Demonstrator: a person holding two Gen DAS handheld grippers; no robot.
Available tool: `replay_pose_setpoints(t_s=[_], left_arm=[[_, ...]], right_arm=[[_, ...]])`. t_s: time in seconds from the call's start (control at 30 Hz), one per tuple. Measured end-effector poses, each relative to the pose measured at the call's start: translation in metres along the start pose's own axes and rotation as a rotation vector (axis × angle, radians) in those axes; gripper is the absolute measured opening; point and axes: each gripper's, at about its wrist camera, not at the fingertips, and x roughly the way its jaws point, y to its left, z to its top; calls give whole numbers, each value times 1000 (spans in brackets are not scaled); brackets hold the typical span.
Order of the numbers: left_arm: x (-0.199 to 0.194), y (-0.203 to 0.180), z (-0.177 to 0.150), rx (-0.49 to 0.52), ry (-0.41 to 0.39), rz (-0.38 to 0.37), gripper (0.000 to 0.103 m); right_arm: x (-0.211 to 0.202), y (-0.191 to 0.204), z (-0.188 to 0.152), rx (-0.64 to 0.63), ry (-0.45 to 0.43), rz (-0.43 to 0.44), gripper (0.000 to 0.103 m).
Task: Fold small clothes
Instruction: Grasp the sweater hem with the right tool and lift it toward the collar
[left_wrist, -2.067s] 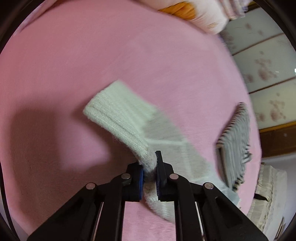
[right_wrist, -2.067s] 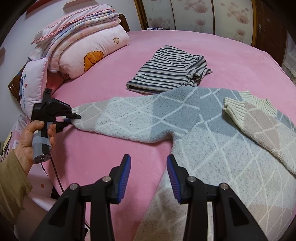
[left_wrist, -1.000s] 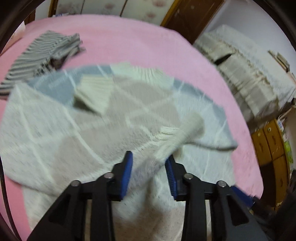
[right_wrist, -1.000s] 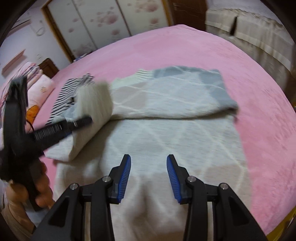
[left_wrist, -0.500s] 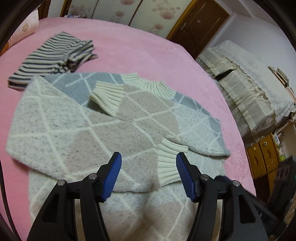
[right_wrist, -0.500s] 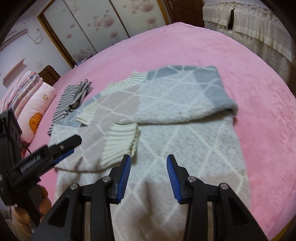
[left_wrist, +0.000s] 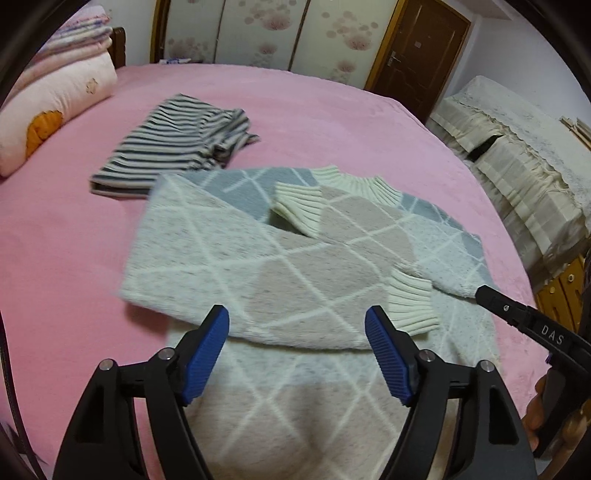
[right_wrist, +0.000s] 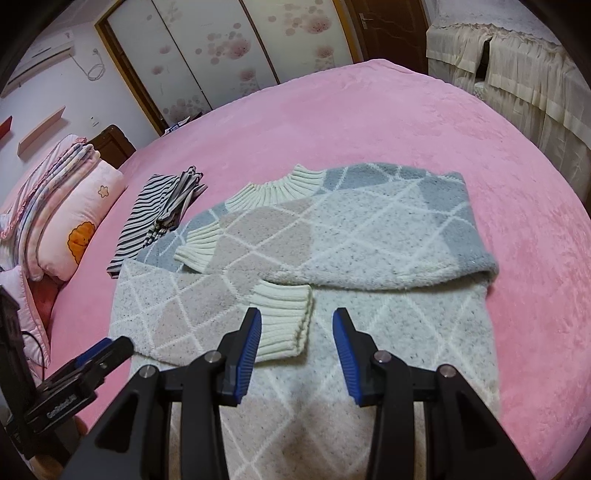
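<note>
Sweater: the diamond-knit sweater (right_wrist: 388, 236) lay flat on the pink bed (right_wrist: 369, 122), collar toward the far side, hem nearest both cameras.
Sleeves: both were folded in across the chest; one ribbed cuff (right_wrist: 284, 321) sat near the middle, the other cuff (right_wrist: 199, 243) closer to the collar.
Left tongs: the left tongs (left_wrist: 297, 354) were opening wide over the lower body, nothing between the pads and clear of the cloth.
Right tongs: the right tongs (right_wrist: 295, 350) stood part open, empty, just short of the near cuff.
Step in hand (judged): sleeves done, so the hem-to-collar fold likely comes next.
Doing it well: take the two hem corners, one per tongs, pinching both layers; lift level and together so the sleeves do not slide out; lay the hem at the collar line.
Risk: the fluffy knit may slip from a shallow pinch.
Neighbour: the folded striped garment (left_wrist: 177, 147) lay just beyond the shoulder; keep the fold off it.
</note>
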Motion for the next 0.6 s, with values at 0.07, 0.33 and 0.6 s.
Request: replay_pose_setpoints(t_s=[0.07, 0.33, 0.6], left_arm=[[-8, 8, 0, 13, -21, 26, 78], [-14, 56, -9, 17, -78, 139, 84], [11, 112, -26, -120, -6, 186, 83]], right_arm=[[2, 1, 0, -4, 4, -4, 41], [24, -4, 1, -3, 52, -28, 41], [73, -20, -3, 70, 154, 12, 41]])
